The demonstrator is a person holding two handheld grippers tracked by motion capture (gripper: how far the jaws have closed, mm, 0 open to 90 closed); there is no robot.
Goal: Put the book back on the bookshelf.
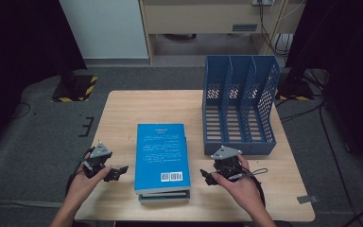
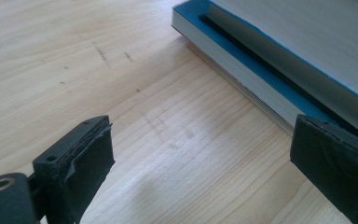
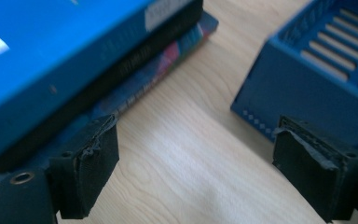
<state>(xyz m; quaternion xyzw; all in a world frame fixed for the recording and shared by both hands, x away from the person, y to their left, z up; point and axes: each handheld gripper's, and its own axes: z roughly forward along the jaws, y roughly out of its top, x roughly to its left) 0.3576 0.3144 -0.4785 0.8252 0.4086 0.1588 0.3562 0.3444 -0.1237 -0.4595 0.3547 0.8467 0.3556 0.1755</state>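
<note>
High view: stack of 3 books point(image 1: 162, 158) at table point(image 1: 123, 109) center, left gripper point(image 1: 118, 172) at its 9, right gripper point(image 1: 207, 177) at 3, both spread and empty; left gripper view: page edges point(image 2: 242, 63) at 1, stiff, likely heavy; right gripper view: spines point(image 3: 121, 70) at 11, file rack point(image 3: 317, 70) at 2, best pinched low on both sides.

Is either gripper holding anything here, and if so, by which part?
Nothing is held. The left gripper and right gripper flank the stack of books with jaws open, only bare table between them.
</note>
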